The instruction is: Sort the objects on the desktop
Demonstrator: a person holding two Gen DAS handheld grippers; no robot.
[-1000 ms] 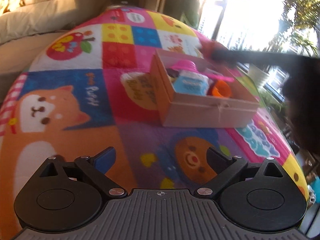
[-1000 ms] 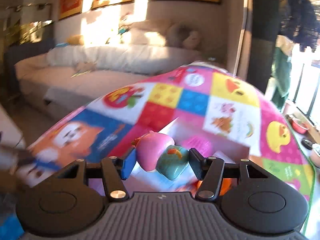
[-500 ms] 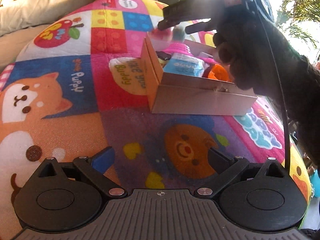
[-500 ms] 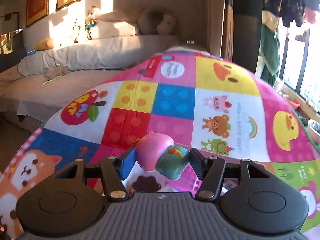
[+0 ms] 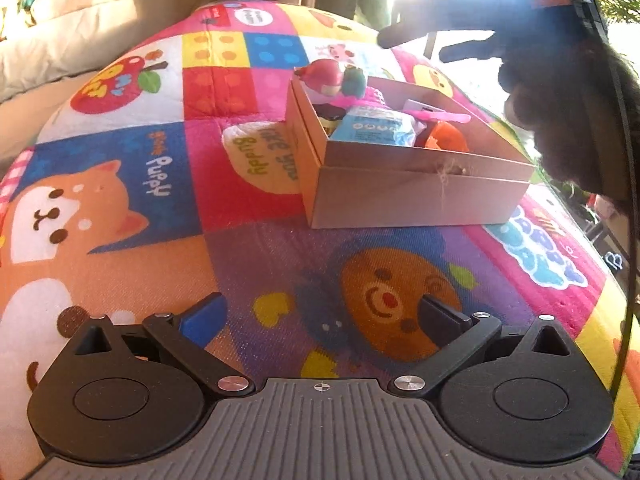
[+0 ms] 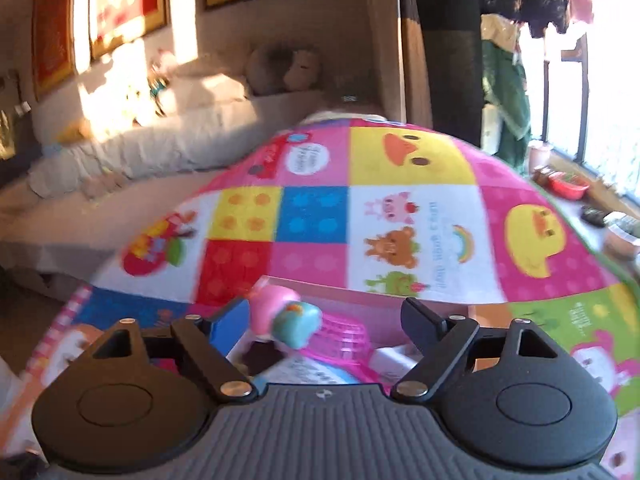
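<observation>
Right wrist view: the right tongs point(image 6: 324, 320) are spread wide, holding nothing; one pink-and-teal toy point(image 6: 286, 316) sits between them, at the far corner of the single box point(image 5: 400, 196). It looks light, rounded, probably smooth; grip across its middle. Left tongs point(image 5: 320, 316) gape empty over the mat point(image 5: 160, 184).

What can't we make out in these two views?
- Pink-and-teal toy: right wrist view is motion-blurred; unclear whether it has landed in the cardboard box or is mid-fall.
- Right claw: backlit silhouette in left wrist view.
- Box contents: near wall hides the lower parts.
- Blue packet: print too small to read.
</observation>
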